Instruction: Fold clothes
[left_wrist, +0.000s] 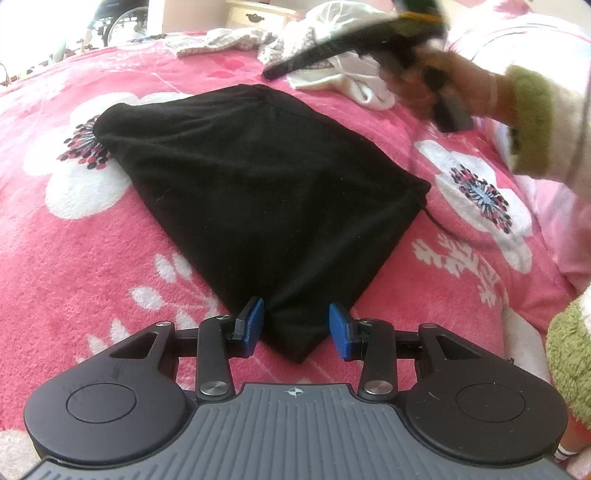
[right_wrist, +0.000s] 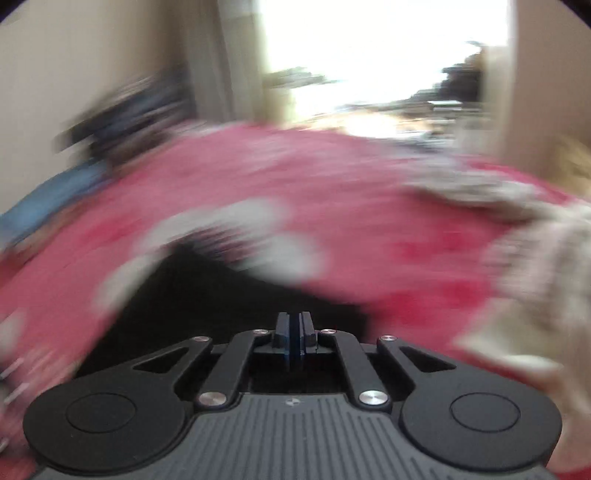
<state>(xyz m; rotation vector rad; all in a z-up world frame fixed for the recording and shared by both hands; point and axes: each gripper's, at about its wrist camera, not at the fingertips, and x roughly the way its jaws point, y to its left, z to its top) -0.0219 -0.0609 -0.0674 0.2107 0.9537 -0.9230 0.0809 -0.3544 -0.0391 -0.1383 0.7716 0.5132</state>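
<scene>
Left wrist view: bed (left_wrist: 55, 280) fills the frame, covered in a pink fleece blanket with white flowers. Black garment (left_wrist: 255, 184), folded into a rough rectangle, lies flat across the middle of it, one corner pointing at the camera. Pile of white and knitted clothes (left_wrist: 332, 48) sits at the far edge, well apart from the black piece. Person's right hand (left_wrist: 436, 81), green fuzzy cuff on the sleeve, is blurred above the far right of the bed, holding the right tongs (left_wrist: 275, 72) clear of the fabric. Left tongs (left_wrist: 295, 326) part-open, blue pads either side of the garment's near corner, not pressing on it. Right wrist view: heavy motion blur; right tongs' pads look almost together, a thin gap at most, nothing between them. Black garment is just beyond the tips.
</scene>
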